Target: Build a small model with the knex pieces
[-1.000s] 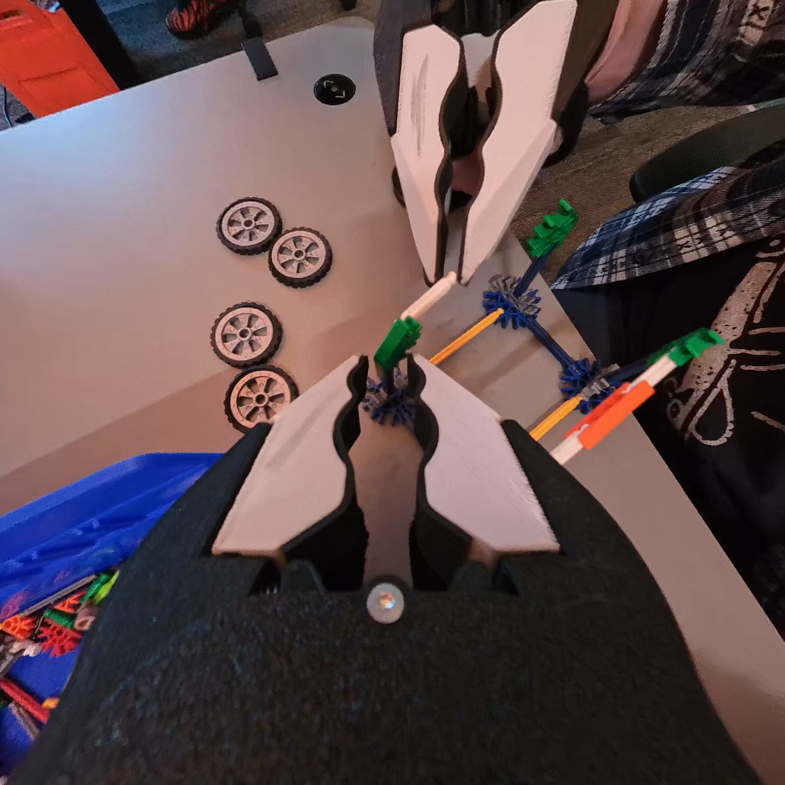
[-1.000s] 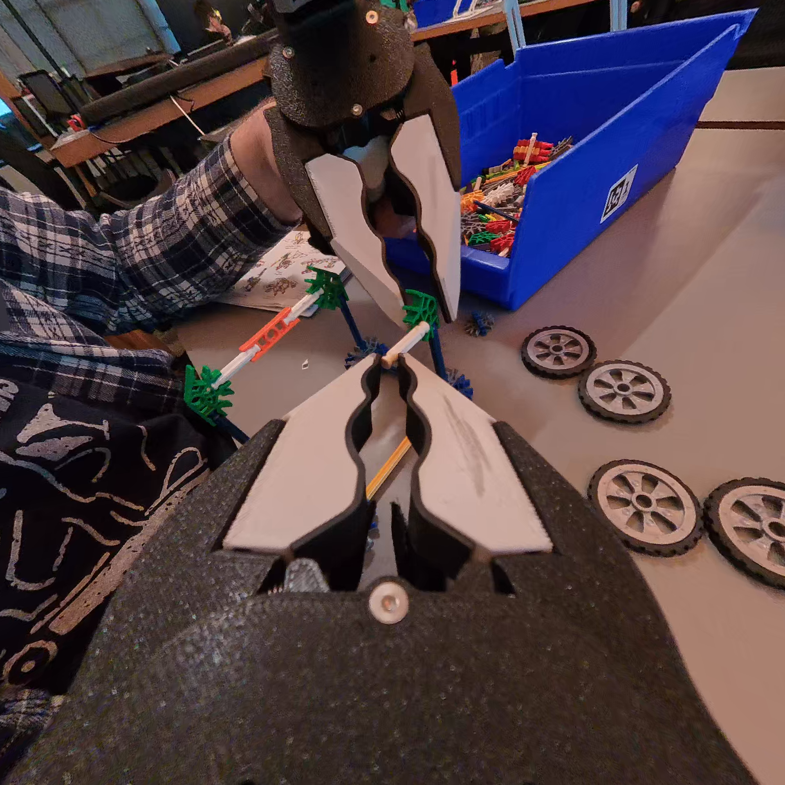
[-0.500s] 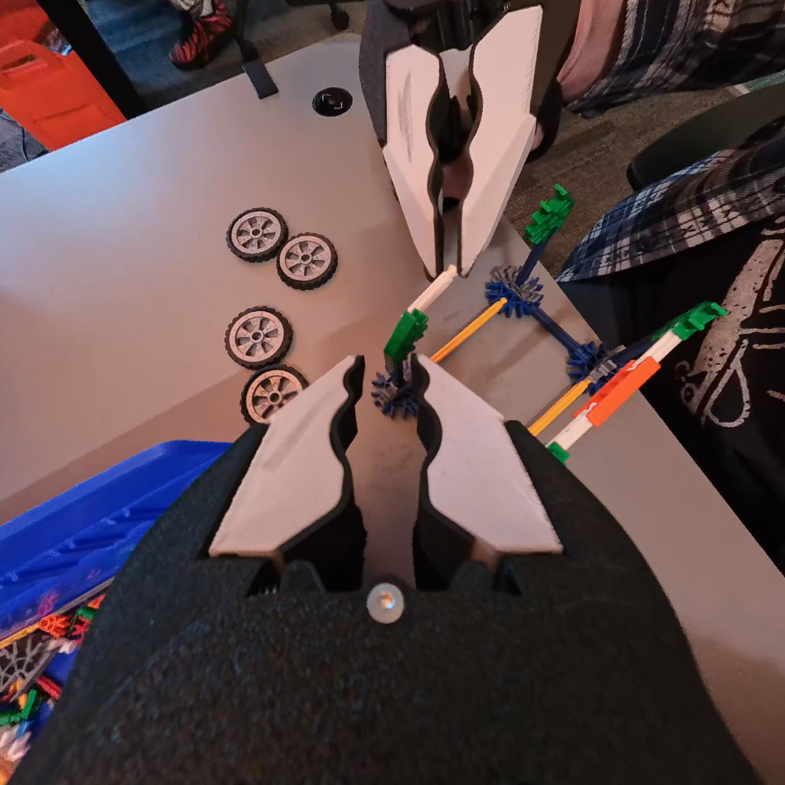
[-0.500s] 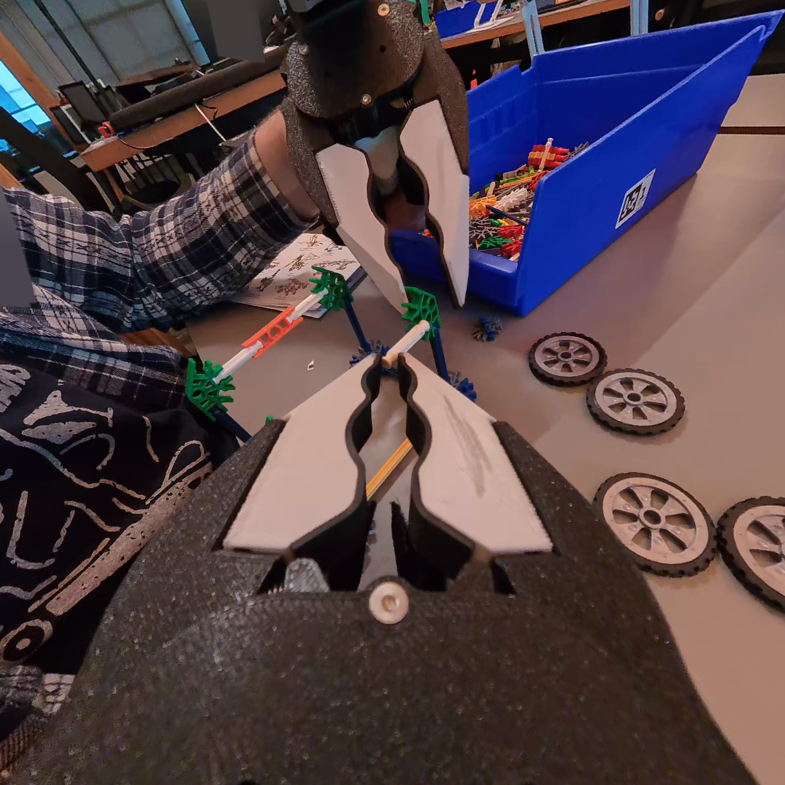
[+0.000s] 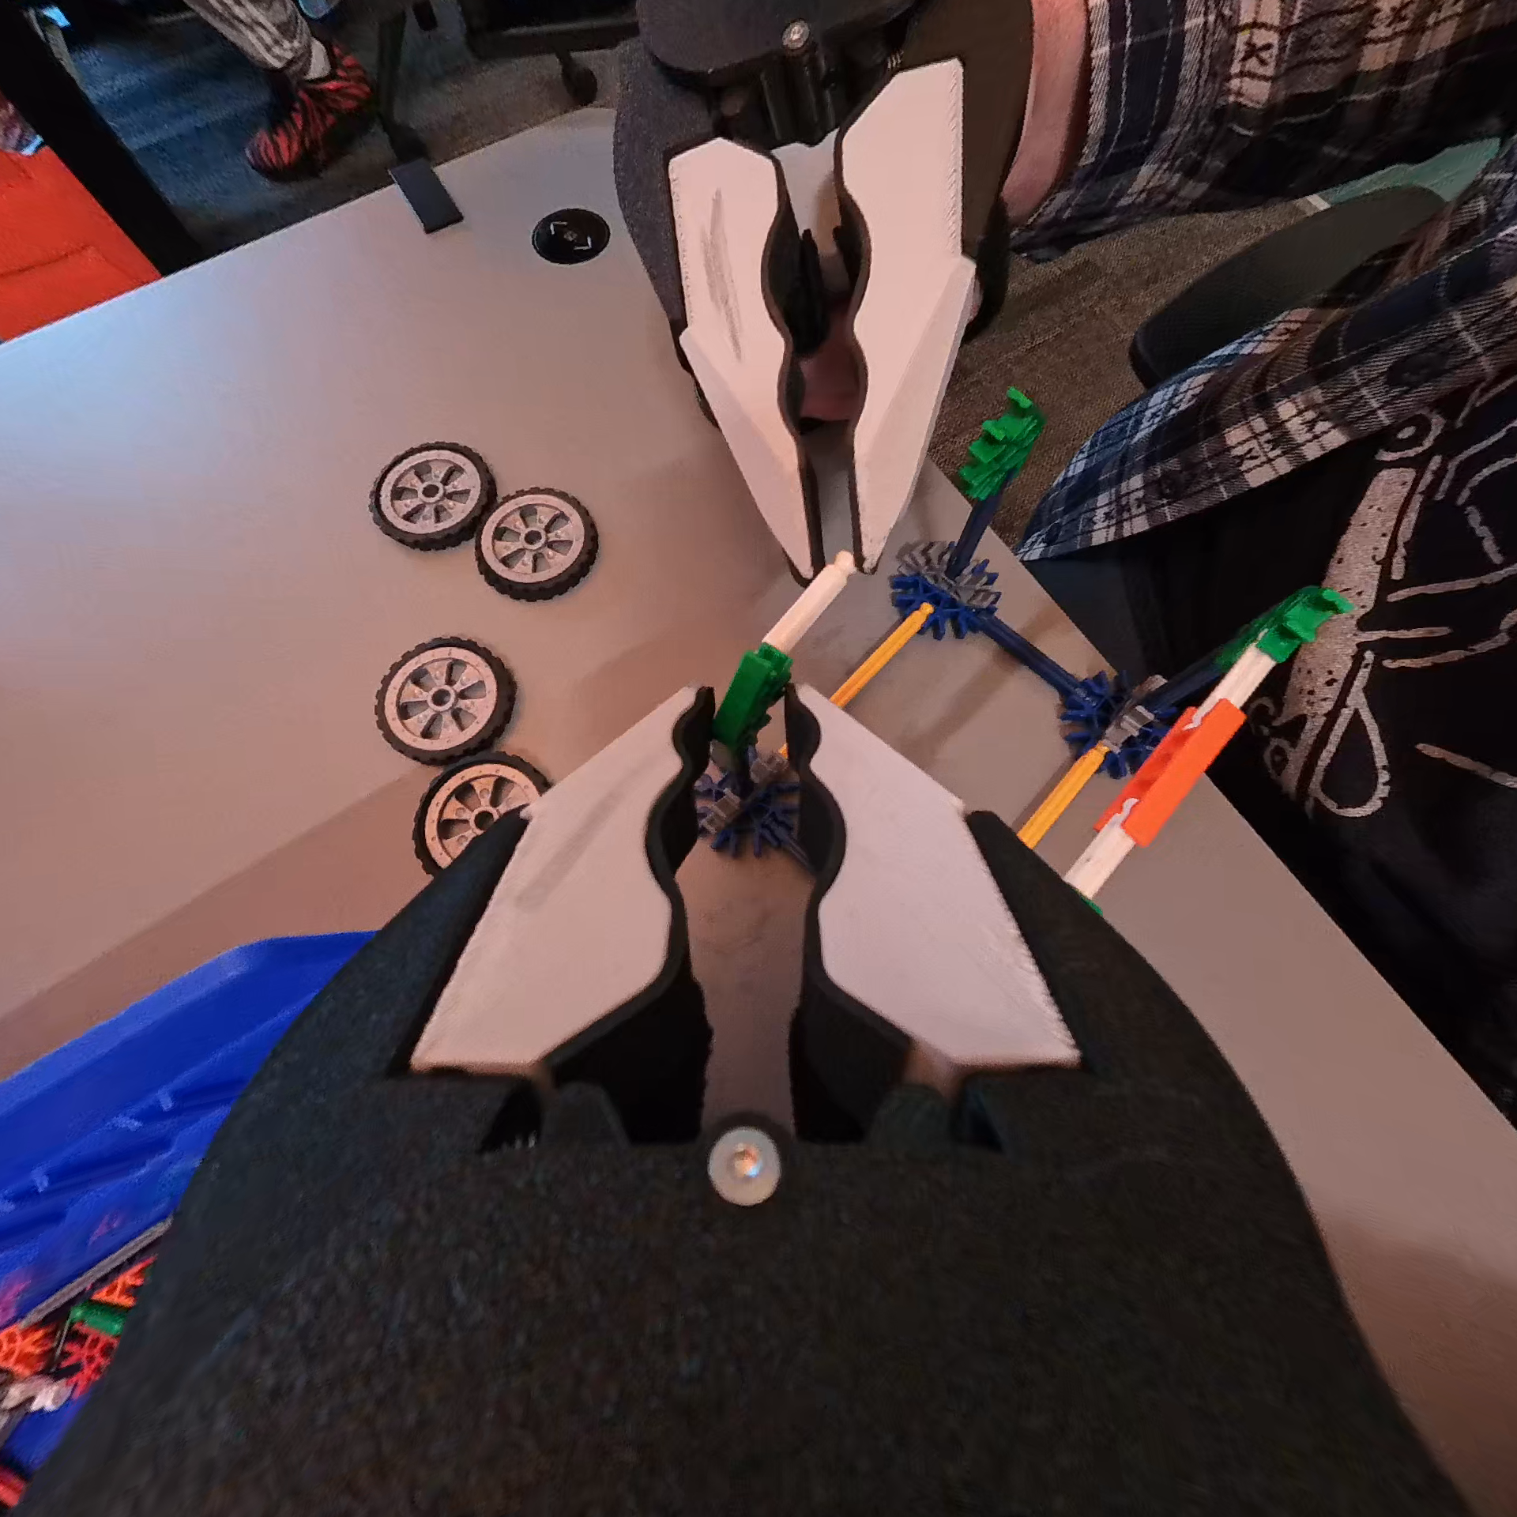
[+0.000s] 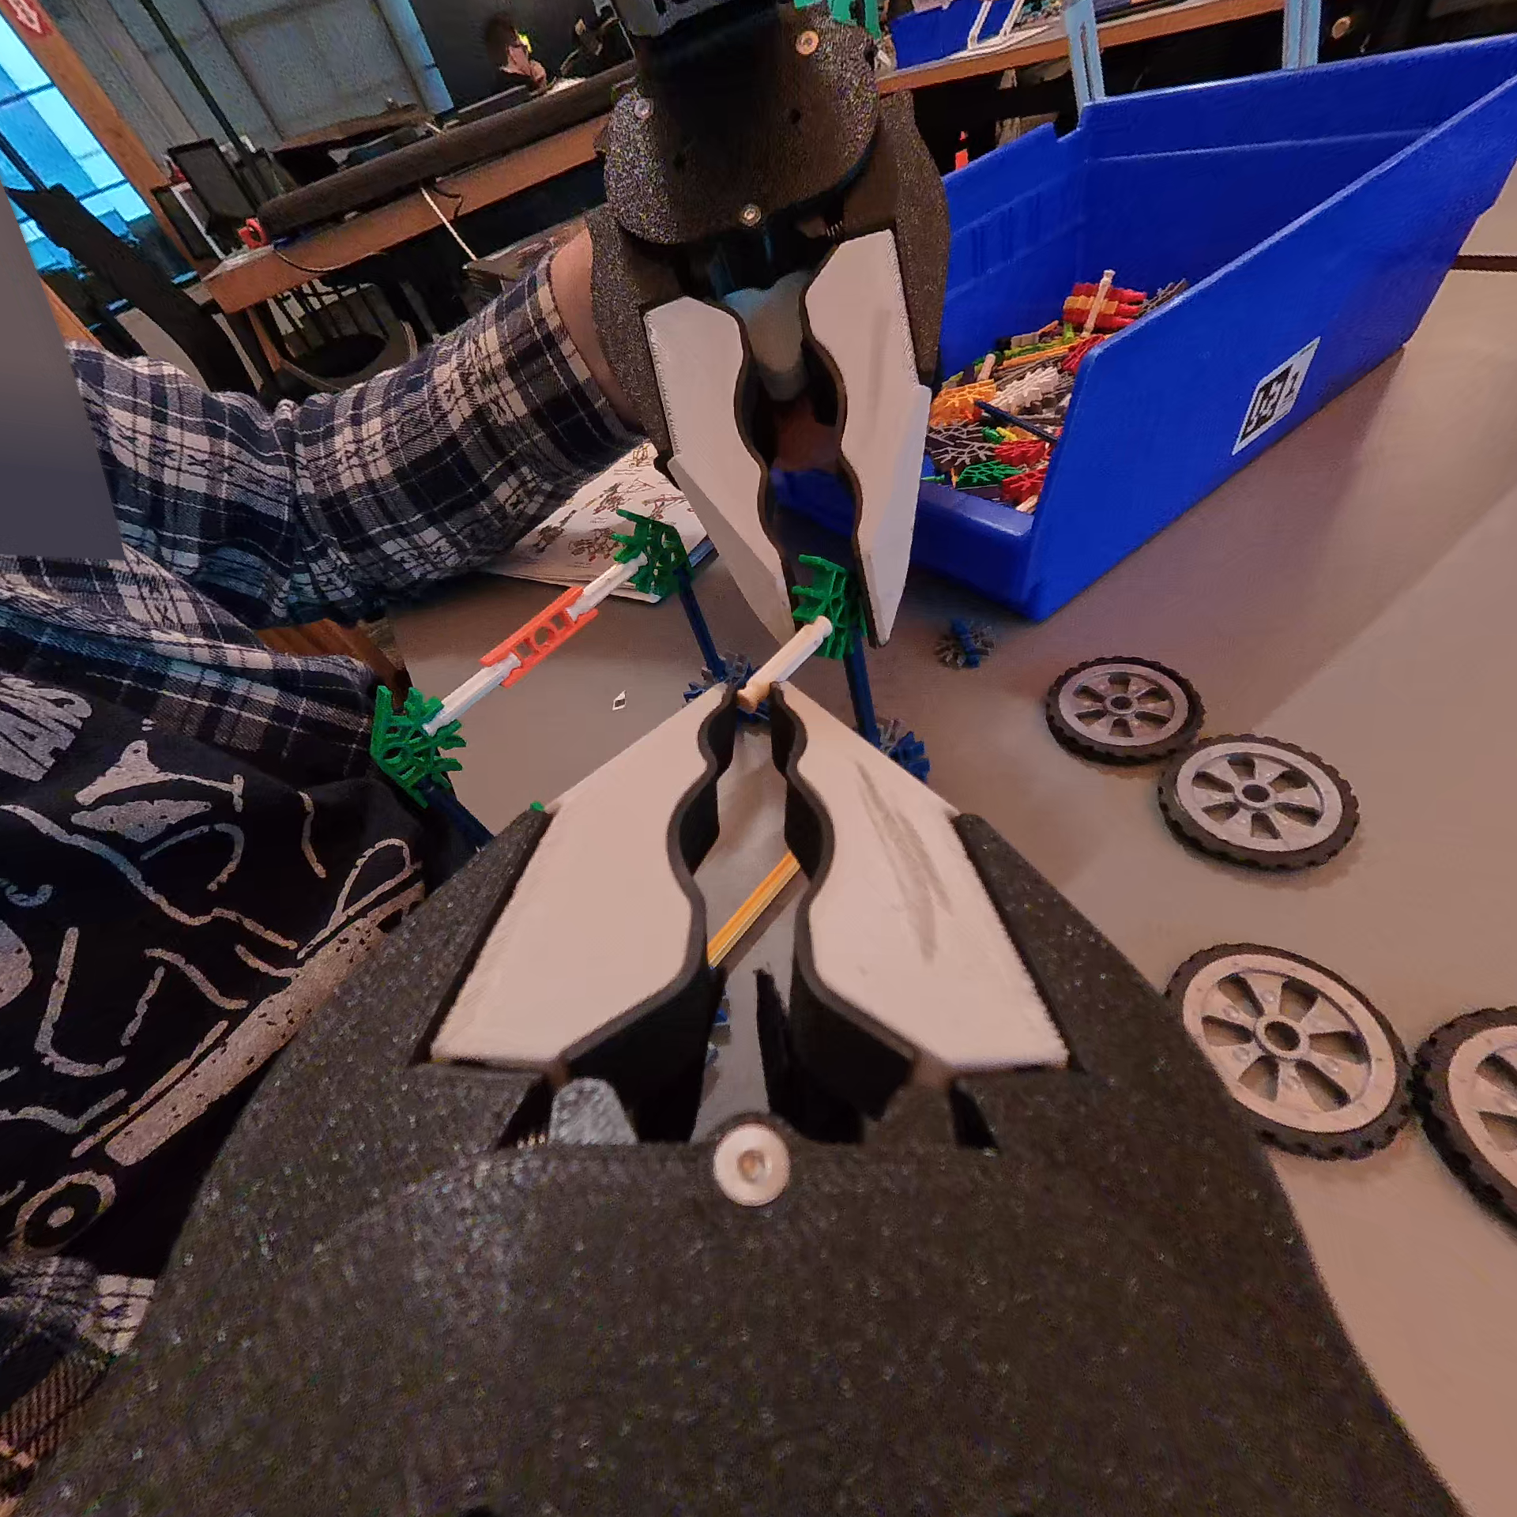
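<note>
A smooth white plastic rod (image 5: 808, 603) is being pinched at its tip by the right tool (image 6: 753, 698), nearly closed. A ridged green connector (image 5: 751, 692) is being gripped by the left tool (image 5: 745, 704) above the matte grey tabletop (image 5: 246, 394)

We are seeing a grey flat table (image 5: 246, 394) carrying four grey-spoked black-tyred plastic wheels (image 5: 447, 698) left of centre, a blue plastic bin (image 6: 1231, 394) upper right, and a colourful rod-and-connector frame (image 5: 1026, 657) centre right.

Workshop: long workbenches (image 6: 427, 181), parts bin (image 6: 1190, 328).
</note>
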`<state>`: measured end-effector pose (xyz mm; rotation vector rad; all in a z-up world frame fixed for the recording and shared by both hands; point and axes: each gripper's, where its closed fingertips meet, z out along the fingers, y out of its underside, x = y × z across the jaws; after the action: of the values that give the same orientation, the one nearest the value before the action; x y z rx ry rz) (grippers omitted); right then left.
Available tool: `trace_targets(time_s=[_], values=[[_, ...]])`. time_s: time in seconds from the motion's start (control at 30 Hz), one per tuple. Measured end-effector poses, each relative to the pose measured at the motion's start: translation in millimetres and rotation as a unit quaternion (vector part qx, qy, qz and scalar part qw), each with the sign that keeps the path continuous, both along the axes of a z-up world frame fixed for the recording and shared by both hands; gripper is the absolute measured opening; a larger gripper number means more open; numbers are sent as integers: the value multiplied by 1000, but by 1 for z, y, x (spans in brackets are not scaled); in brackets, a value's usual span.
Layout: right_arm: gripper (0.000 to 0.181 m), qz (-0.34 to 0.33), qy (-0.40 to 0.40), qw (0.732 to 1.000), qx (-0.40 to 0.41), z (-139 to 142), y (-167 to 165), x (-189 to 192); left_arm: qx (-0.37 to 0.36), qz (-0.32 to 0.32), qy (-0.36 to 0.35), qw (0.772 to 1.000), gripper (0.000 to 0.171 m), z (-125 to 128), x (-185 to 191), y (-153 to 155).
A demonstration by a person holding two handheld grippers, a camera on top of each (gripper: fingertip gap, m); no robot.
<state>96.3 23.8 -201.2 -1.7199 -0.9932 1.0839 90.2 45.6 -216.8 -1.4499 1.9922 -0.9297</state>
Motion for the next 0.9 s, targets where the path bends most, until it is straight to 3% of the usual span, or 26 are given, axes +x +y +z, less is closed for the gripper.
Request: trace_targets(time_s=[0.47, 0.9], values=[[7, 22, -12, 1000, -6, -3, 2, -1, -12, -7, -10, 1000, 15, 1, 2, -3], [6, 50, -37, 998, -14, -8, 3, -1, -14, -20, -22, 999, 4, 3, 1, -6]])
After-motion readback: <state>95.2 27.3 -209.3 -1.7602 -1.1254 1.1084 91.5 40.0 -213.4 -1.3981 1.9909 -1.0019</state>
